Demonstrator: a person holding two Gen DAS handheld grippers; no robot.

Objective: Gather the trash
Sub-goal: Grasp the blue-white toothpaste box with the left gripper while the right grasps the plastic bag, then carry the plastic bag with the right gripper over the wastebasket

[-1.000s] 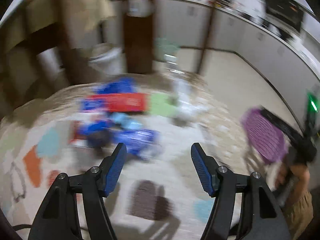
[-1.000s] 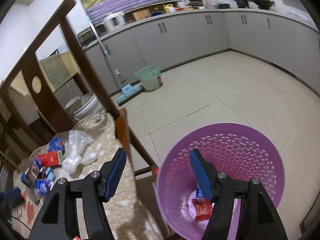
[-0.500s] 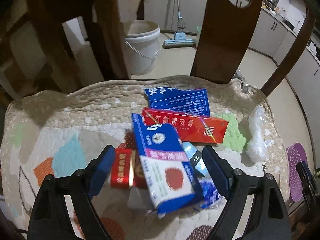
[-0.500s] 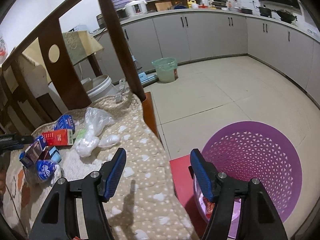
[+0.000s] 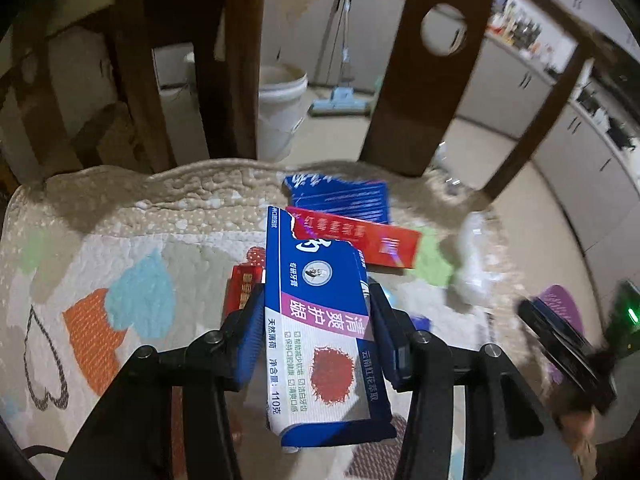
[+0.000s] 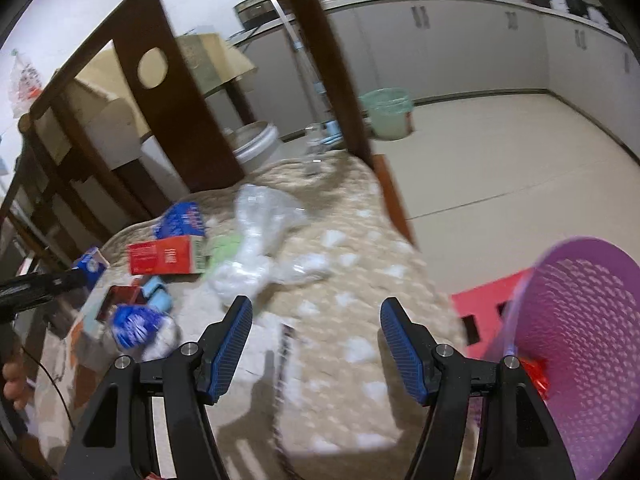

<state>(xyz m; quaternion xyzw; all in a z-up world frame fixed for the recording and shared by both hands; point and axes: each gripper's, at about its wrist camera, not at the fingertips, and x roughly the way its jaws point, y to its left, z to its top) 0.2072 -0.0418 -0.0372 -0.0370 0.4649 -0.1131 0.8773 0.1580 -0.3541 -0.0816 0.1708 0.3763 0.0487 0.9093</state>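
Note:
My left gripper (image 5: pixel 316 308) is shut on a blue and white toothpaste box (image 5: pixel 320 320), held between both blue pads over the cushioned chair seat (image 5: pixel 120 216). A long red box (image 5: pixel 360 240), a blue packet (image 5: pixel 340 196), a small red pack (image 5: pixel 244 288) and a clear plastic bag (image 5: pixel 476 264) lie on the seat beyond it. My right gripper (image 6: pixel 316 336) is open and empty above the seat's right side, with the plastic bag (image 6: pixel 256 240) and red box (image 6: pixel 164 256) ahead of it. The purple basket (image 6: pixel 580 340) stands at its right.
The wooden chair back (image 5: pixel 416 92) rises behind the seat. A white bucket (image 5: pixel 280 96) and a mop (image 5: pixel 340 100) stand on the floor beyond. A green bin (image 6: pixel 388 112) stands by the cabinets. A red stool (image 6: pixel 484 308) is beside the basket.
My left gripper has moved forward and closed on the toothpaste box, which was lying between its open fingers. My right gripper has swung left from the basket toward the seat.

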